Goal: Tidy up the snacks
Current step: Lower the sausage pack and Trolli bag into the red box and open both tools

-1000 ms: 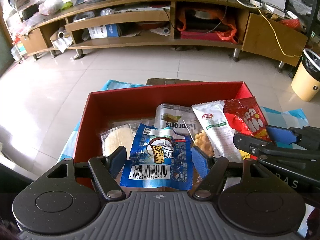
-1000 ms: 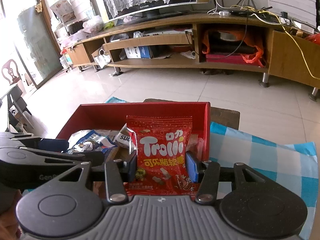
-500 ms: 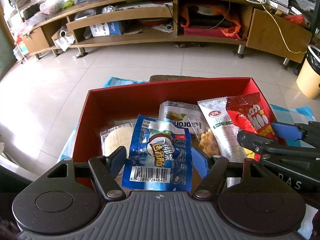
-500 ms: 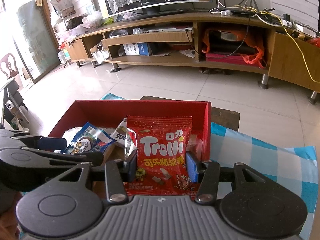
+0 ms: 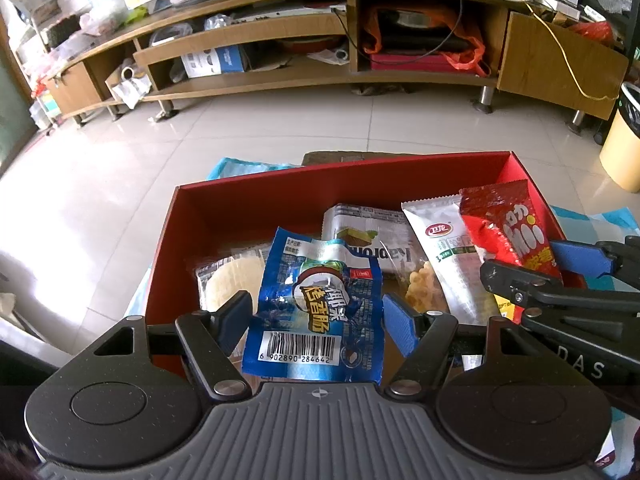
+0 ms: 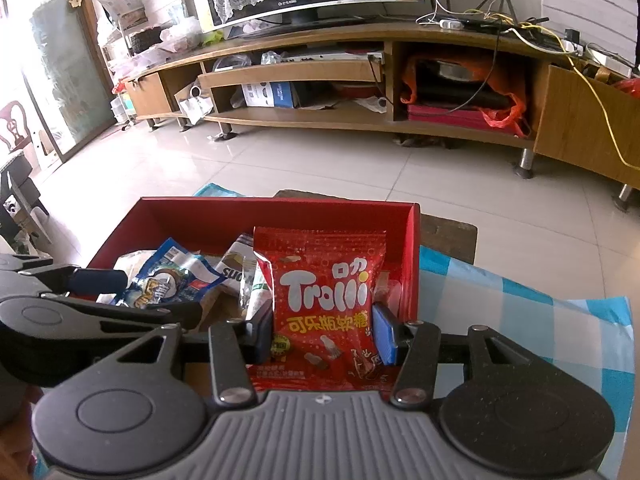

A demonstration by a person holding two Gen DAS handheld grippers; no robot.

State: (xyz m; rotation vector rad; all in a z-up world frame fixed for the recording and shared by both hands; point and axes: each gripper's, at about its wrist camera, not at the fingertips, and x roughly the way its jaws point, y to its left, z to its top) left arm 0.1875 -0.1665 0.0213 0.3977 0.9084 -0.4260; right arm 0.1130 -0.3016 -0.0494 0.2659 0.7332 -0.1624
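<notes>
A red box holds several snack packets. My left gripper is shut on a blue sausage packet and holds it upright over the box's near side; the packet also shows in the right wrist view. My right gripper is shut on a red Trolli gummy bag, held upright at the box's right end; the bag also shows in the left wrist view. In the box lie a round cracker pack, a grey wafer pack and a white-green snack pack.
The box stands on a blue-and-white checked cloth. A long wooden TV cabinet runs along the far side of the tiled floor. A yellow bin stands at the right.
Both grippers have risen slightly with their packets still held; the box and its contents sit lower and a little farther in both views.
</notes>
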